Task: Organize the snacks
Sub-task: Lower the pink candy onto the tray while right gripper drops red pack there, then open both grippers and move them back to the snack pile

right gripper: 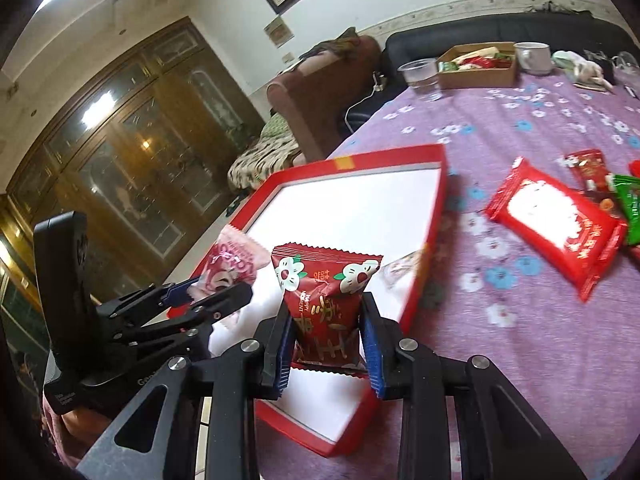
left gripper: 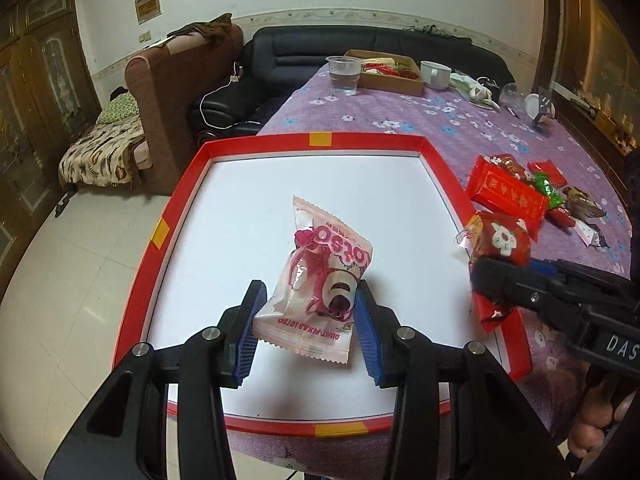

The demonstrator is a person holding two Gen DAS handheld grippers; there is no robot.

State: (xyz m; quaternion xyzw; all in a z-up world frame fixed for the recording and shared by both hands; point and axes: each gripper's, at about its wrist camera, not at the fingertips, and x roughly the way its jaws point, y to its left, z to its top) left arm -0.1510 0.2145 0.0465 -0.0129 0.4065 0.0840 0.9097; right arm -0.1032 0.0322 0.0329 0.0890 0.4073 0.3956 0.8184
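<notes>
Grippers are both clamping packets over the red tray (left gripper: 328, 141): left gripper (left gripper: 310, 334) pinching the pink snack (left gripper: 316, 280), right gripper (right gripper: 326, 344) squeezing the red snack (right gripper: 326, 300), each needing lowering flat, apart, before releasing.

The tray (left gripper: 256, 216) floor is bare white on its far half and left side, open to entry from above. A raised red rim (left gripper: 320, 140) bounds all four sides. Right of the tray, a pile of snack packets (left gripper: 516, 192) occupies the tablecloth (left gripper: 400, 116). Beyond the tray, bare cloth extends to a plastic cup (left gripper: 343, 74) and cardboard box (left gripper: 390, 76).
</notes>
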